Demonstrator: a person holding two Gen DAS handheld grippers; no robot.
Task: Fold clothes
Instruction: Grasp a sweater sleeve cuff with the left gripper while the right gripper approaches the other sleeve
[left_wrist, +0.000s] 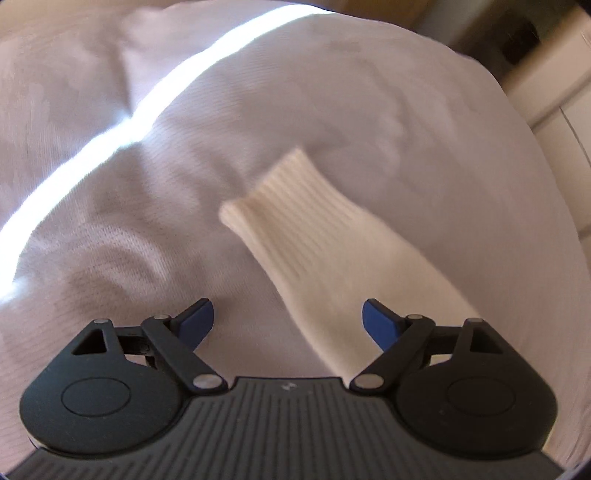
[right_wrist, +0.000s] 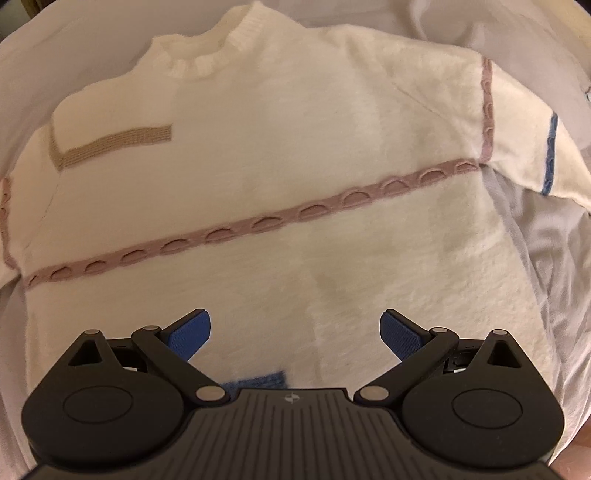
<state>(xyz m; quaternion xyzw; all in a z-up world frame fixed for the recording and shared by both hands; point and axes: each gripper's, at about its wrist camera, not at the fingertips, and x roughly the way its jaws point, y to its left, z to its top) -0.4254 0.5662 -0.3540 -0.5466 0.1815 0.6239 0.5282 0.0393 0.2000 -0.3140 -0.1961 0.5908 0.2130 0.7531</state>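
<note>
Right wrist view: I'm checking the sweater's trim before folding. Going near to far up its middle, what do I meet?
right gripper → blue patch → pink scalloped band → ribbed collar → bedsheet

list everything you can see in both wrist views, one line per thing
sweater: one, cream with mauve cable bands, a tan stripe and blue patches, spread flat on the bedsheet
sleeve: one, cream, ribbed cuff, lying on the sheet ahead of the left gripper
bedsheet: one, pale lilac-grey, wrinkled, under everything
left gripper: one, black with blue pads, open above the sleeve
right gripper: one, black with blue pads, open over the sweater's lower body
</note>
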